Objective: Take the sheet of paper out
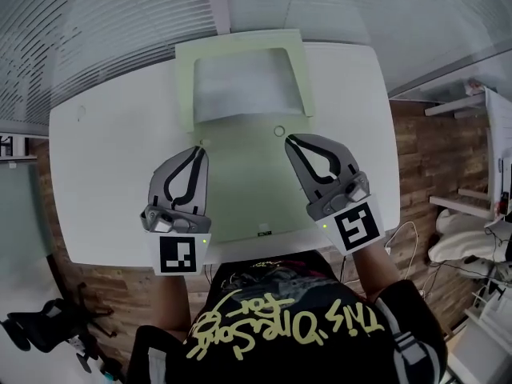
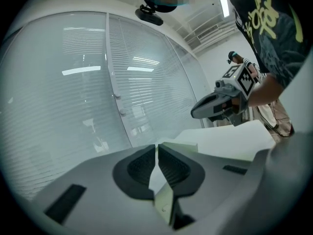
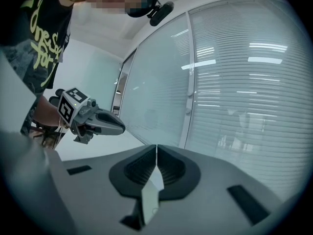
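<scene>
Pale-green plastic doc. folder (image 1: 240, 190): flat, centre of white worktop (image 1: 112, 174), flap end twd far edge. Grey-white sheet of paper (image 1: 248, 86): rect., flat at folder's far end, green margin on left, right and far sides. Whether under flap or on top: can't tell.

We find our right gripper (image 3: 156, 148) with its jaws pressed together, a pale sliver (image 3: 149, 199) showing in the gap below them. At the left, the left gripper (image 3: 119, 128) hangs above the white table (image 3: 100, 148), with a glass wall (image 3: 234, 82) and its blinds behind.
</scene>
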`<state>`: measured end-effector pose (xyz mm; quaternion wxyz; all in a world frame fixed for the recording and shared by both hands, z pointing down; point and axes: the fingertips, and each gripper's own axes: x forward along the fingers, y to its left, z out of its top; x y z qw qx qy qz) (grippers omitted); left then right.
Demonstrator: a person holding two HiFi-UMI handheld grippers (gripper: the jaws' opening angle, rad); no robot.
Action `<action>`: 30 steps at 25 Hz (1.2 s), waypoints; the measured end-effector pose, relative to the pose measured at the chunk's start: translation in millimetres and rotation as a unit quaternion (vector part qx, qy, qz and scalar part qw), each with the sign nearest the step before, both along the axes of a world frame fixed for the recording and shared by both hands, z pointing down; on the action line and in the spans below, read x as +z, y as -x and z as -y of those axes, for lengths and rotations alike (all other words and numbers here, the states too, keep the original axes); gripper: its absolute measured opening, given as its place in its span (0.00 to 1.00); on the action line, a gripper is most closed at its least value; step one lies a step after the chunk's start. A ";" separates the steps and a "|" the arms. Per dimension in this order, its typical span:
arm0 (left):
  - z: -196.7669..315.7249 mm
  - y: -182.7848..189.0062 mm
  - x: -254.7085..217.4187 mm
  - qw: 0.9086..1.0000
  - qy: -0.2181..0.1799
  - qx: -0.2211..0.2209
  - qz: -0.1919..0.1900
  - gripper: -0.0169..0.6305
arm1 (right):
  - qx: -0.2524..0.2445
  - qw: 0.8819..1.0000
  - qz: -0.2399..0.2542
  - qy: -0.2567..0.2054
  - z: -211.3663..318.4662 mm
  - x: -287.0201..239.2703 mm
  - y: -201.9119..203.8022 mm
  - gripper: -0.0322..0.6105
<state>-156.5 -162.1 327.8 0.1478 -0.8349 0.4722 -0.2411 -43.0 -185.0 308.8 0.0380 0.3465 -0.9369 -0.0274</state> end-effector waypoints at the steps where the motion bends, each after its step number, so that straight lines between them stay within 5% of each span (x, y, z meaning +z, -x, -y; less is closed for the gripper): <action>1: 1.2 -2.6 2.5 1.000 -0.001 0.000 0.007 0.04 | -0.002 1.000 -0.008 -0.002 1.4 3.2 -0.1 0.06; 3: 2.9 -7.1 9.2 1.000 0.001 -0.001 0.022 0.04 | -0.019 0.997 -0.076 0.000 0.6 20.9 -3.8 0.06; 6: 3.5 -9.6 24.3 0.999 0.018 -0.015 0.023 0.04 | -0.060 0.977 -0.203 0.006 -3.1 51.9 -8.7 0.07; 10: 8.0 -15.8 47.9 0.998 0.057 -0.012 0.033 0.05 | -0.079 0.972 -0.220 0.005 -0.1 62.7 -5.8 0.07; 15: 14.5 -23.0 68.7 0.994 0.091 -0.006 0.052 0.23 | -0.093 0.969 -0.229 0.007 2.4 77.0 0.4 0.08; 17: 16.4 -23.9 70.6 0.994 0.090 -0.008 0.058 0.23 | -0.099 0.968 -0.232 0.006 2.0 82.6 2.7 0.19; 20: 24.0 -18.4 74.5 0.994 0.085 -0.019 0.073 0.23 | -0.100 0.964 -0.248 0.000 6.6 92.2 4.9 0.21; 30: 42.8 -8.8 121.5 0.974 0.094 -0.037 0.204 0.23 | -0.080 0.934 -0.346 -0.036 33.2 132.2 14.1 0.26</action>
